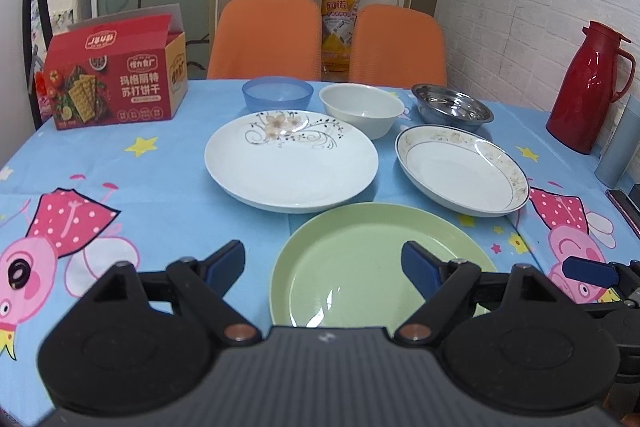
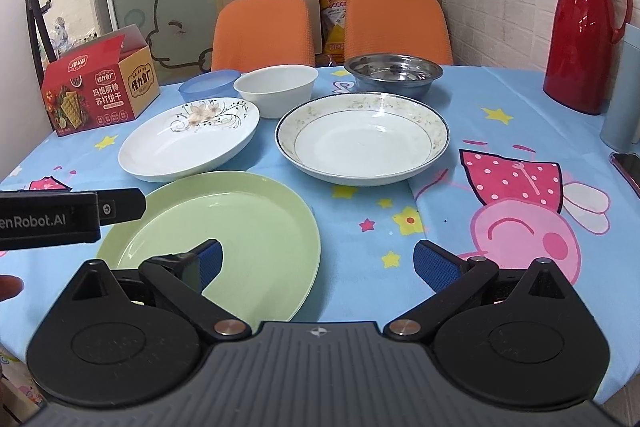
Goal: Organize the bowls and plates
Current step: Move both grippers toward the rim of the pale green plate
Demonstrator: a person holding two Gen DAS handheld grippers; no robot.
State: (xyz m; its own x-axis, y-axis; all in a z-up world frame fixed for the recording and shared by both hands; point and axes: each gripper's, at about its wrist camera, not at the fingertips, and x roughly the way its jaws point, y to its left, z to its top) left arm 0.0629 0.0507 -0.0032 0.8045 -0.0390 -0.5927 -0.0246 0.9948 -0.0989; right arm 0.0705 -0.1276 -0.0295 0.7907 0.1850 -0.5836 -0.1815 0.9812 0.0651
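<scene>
Nothing looks stacked yet: my left gripper [image 1: 323, 263] and right gripper [image 2: 318, 263] both hang spread and empty over the near green plate [image 2: 224, 227], while the flowered plate [image 1: 291, 165], rimmed plate [image 2: 362, 139] and three bowls [image 1: 361, 109] sit apart behind it.

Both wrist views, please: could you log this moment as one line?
left gripper: open, empty | right gripper: open, empty | green plate: nearest, untouched | stacking: not started
</scene>
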